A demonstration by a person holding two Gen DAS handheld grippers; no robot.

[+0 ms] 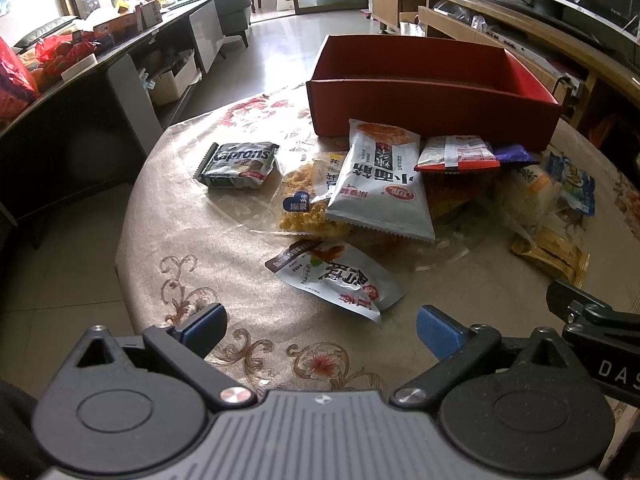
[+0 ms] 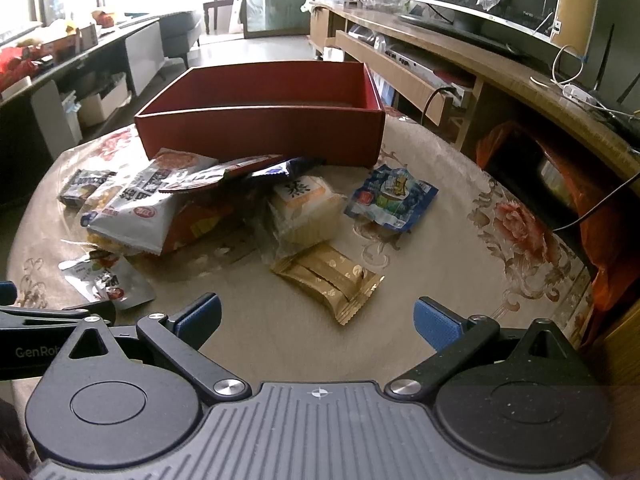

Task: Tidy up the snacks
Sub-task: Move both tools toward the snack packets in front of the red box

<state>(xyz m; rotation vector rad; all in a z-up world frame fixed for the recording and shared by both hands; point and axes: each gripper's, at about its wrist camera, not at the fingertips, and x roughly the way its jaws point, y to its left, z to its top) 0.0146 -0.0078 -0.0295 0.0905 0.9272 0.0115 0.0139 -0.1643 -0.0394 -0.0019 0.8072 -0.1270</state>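
My left tool [image 1: 320, 330] hangs with fingers apart over the desk's [image 1: 248, 280] near edge, just short of a silver packet [image 1: 340, 276]. Snacks lie heaped mid-desk before the red box [image 2: 260, 130]. My right tool [image 2: 318, 322] gapes near a gold packet [image 2: 332, 280].

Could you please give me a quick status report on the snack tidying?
Left gripper open, empty. Right gripper open, empty. Snack packets loose on table, red box behind them. Nothing blocking.
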